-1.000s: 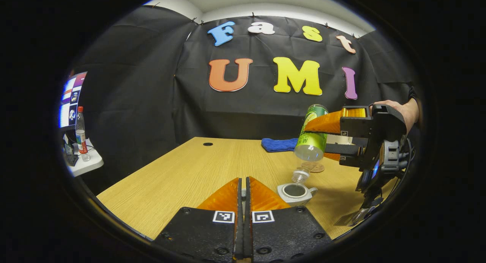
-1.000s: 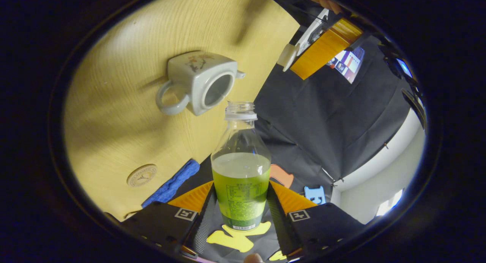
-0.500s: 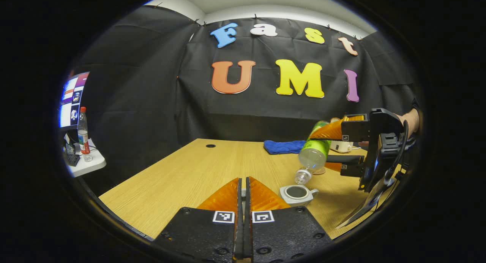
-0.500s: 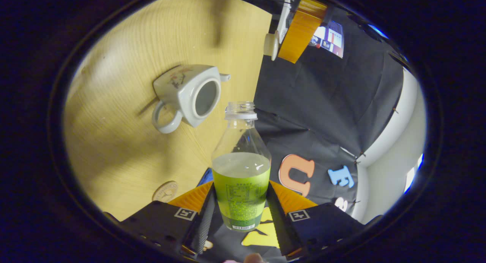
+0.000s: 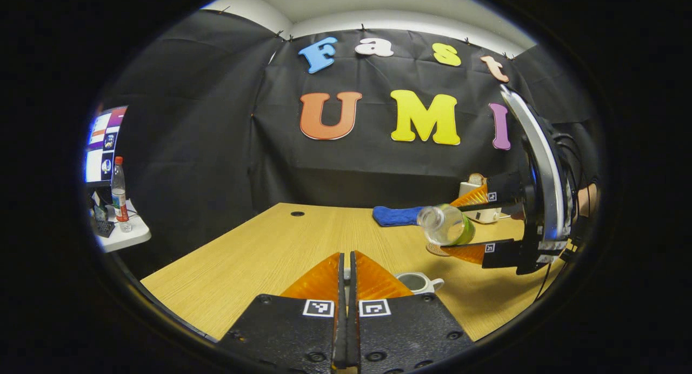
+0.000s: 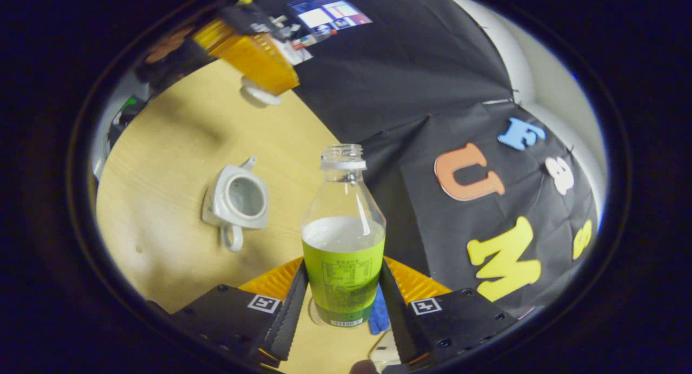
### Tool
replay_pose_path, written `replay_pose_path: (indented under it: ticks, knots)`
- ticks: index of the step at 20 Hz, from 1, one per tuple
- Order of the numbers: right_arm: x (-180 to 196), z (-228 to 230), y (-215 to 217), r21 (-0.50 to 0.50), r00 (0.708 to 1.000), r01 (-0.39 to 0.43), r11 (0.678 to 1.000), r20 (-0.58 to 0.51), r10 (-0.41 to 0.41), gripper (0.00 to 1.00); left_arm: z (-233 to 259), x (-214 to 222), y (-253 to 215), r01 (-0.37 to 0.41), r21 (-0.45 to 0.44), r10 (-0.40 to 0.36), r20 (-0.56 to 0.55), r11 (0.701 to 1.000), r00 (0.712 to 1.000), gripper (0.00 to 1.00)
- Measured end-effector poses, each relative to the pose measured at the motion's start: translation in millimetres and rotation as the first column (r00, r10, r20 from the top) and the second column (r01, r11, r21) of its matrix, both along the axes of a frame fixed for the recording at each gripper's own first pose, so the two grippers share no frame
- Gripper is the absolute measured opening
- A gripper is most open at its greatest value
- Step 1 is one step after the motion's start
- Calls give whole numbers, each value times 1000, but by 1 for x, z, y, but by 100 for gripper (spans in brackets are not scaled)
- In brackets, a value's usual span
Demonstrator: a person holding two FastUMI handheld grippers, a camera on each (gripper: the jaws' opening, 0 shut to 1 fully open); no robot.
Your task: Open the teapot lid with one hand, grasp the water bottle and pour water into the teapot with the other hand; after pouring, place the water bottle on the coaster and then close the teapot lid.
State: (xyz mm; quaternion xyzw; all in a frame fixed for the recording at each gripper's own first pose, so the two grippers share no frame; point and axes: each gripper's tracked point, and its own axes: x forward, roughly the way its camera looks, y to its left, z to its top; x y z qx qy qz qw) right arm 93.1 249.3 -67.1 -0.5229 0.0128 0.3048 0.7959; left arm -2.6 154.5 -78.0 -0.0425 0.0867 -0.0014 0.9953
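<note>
Wood-grain tabletop (image 6: 162, 163), left to right. White ceramic teapot (image 6: 236, 198), lid off, sits left of your right gripper's (image 6: 342, 301) fingers. Clear plastic water bottle with green label (image 6: 343, 244) is clamped between them, partly full. Your left gripper (image 5: 346, 276) is pinched on the small white lid (image 6: 260, 94). Round brown coaster (image 5: 435, 249) lies beneath the bottle. Pouring looks done; next, upright the bottle and lower it onto the coaster.
</note>
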Motion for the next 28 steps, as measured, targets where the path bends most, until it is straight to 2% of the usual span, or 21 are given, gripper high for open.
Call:
replay_pose_path:
  ticks: [2,4,5,7,9,10,12,16,18,24,28]
  knots:
    - [8,13,-6,167,995,59,984,-94,-43,72,4,1,-9,16,-1,-16,10,1000,1000,3]
    - [25,35,-13,353,983,131,926,-168,-74,74,10,1,-15,27,5,-28,31,1000,999,3]
    - [39,45,-21,437,975,177,882,-203,-95,74,13,2,-18,34,12,-35,42,999,999,3]
    - [66,58,-36,578,952,269,771,-283,-120,72,18,2,-21,39,20,-40,52,999,998,3]
    - [90,58,-51,671,925,350,654,-359,-126,73,21,-1,-26,45,30,-47,58,999,997,3]
    - [99,55,-56,700,915,377,607,-384,-125,73,22,0,-27,43,42,-46,60,998,997,2]
    - [110,49,-66,726,900,414,549,-417,-127,73,23,0,-29,44,50,-47,65,998,997,3]
    - [134,20,-76,724,875,468,507,-462,-146,72,23,1,-34,51,63,-55,64,997,996,2]
    - [142,7,-76,713,862,490,501,-481,-159,72,21,1,-34,64,62,-67,59,996,996,3]
    - [150,-12,-71,683,851,504,529,-496,-170,73,13,3,-37,73,70,-76,41,995,996,3]
    - [150,-14,-69,683,851,507,527,-496,-176,72,13,5,-36,67,64,-69,41,996,997,3]
